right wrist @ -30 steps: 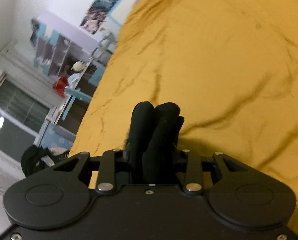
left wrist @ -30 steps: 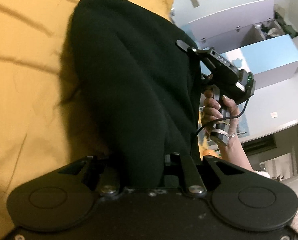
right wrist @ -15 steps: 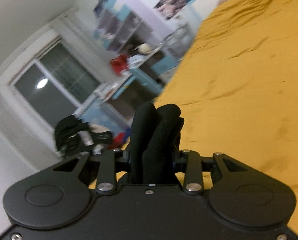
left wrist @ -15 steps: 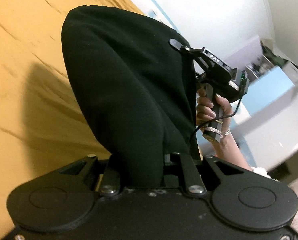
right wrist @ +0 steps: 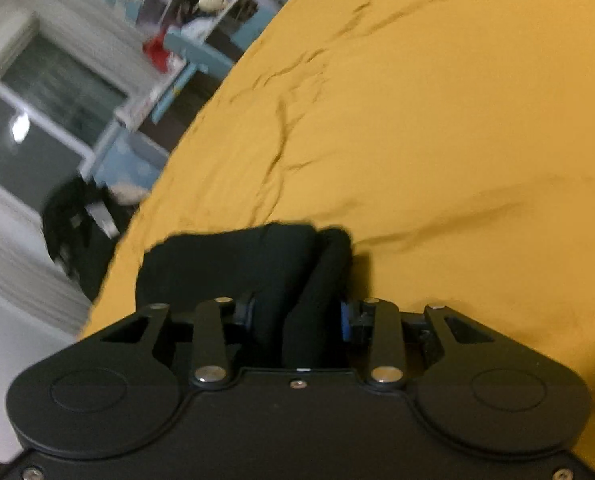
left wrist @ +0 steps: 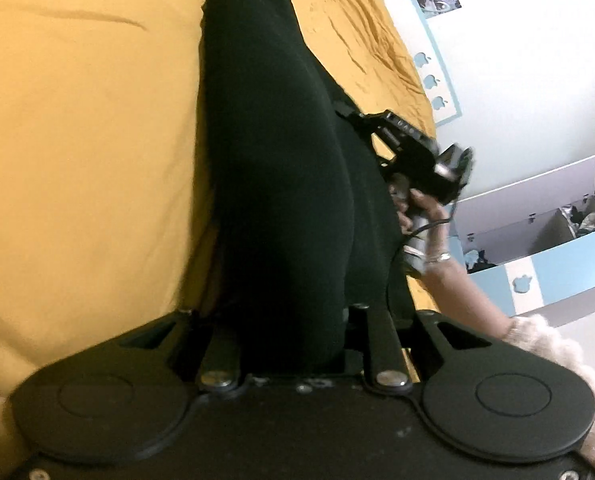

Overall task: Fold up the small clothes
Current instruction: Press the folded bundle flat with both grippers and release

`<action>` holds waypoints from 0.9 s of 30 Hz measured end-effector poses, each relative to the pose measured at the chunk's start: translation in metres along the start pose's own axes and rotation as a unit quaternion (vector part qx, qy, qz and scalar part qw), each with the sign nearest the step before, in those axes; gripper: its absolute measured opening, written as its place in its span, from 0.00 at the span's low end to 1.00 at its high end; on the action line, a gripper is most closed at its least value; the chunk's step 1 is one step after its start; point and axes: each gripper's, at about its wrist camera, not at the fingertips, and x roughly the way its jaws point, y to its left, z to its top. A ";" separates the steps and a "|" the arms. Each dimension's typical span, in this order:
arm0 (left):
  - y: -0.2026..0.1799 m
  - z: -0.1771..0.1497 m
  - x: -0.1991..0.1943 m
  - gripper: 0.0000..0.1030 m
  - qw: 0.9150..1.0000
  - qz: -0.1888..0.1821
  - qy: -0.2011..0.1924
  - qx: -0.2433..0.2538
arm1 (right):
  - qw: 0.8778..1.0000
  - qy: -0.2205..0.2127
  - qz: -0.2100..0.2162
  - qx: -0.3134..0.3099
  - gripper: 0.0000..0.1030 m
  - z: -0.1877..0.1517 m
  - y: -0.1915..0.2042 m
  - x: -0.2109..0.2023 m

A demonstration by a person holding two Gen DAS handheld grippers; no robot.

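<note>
Right claw (right wrist: 297, 312) around black garment (right wrist: 233, 264)

**Colours and patterns on record**

Garment (left wrist: 281, 184): solid black, no pattern. Bed cover (left wrist: 85, 128): plain mustard yellow. Both grippers: matt black bodies; right gripper (right wrist: 297, 316) shows blue pads. Cabinet (left wrist: 557, 280): pale blue and white, with an apple motif. Wall strip (left wrist: 433, 80): white with blue apples. Sleeve cuff (left wrist: 545, 340): cream, fluffy.
</note>
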 end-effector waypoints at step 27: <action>-0.012 0.000 -0.019 0.32 0.985 0.130 -0.086 0.077 | 0.992 0.002 -0.074 -0.098 0.38 -0.198 0.059 -0.187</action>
